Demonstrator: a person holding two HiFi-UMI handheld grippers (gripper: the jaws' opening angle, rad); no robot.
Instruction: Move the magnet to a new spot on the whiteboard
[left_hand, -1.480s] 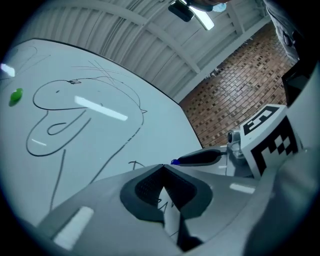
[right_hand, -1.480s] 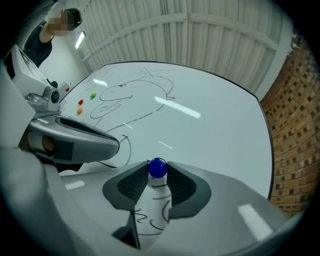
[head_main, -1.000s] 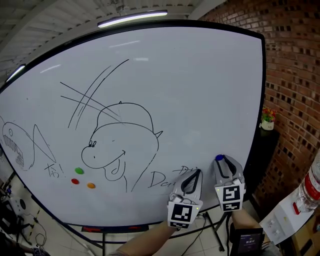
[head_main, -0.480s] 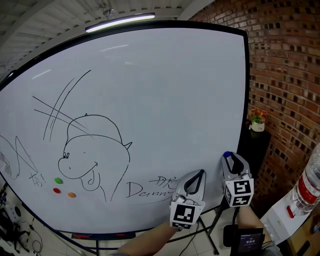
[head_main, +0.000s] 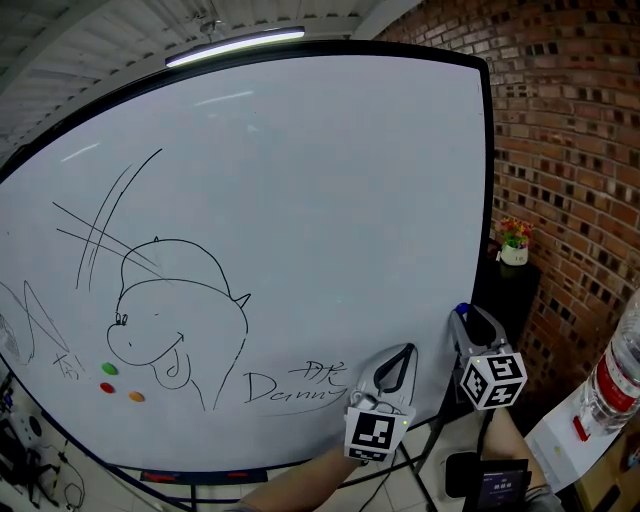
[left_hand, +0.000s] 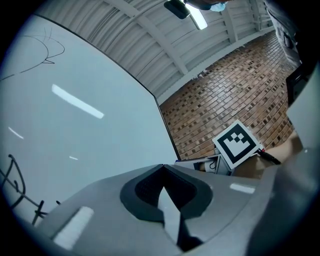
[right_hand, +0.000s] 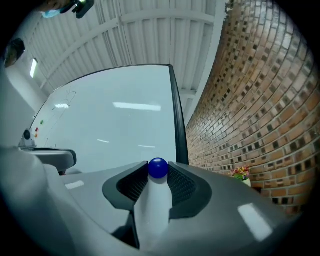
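Magnet (right_hand: 158, 168), blue one, off the whiteboard (head_main: 300, 180), carry stage by the looks. Left gripper (head_main: 406, 350) pinched together, nothing in it. Right gripper (head_main: 464, 316) clamped on it at the tips, near the board's right edge. Next up, probably: press onto bare board, then let go.

Whiteboard (head_main: 350, 200) bare at right; brick wall (head_main: 570, 150) flanks its edge.
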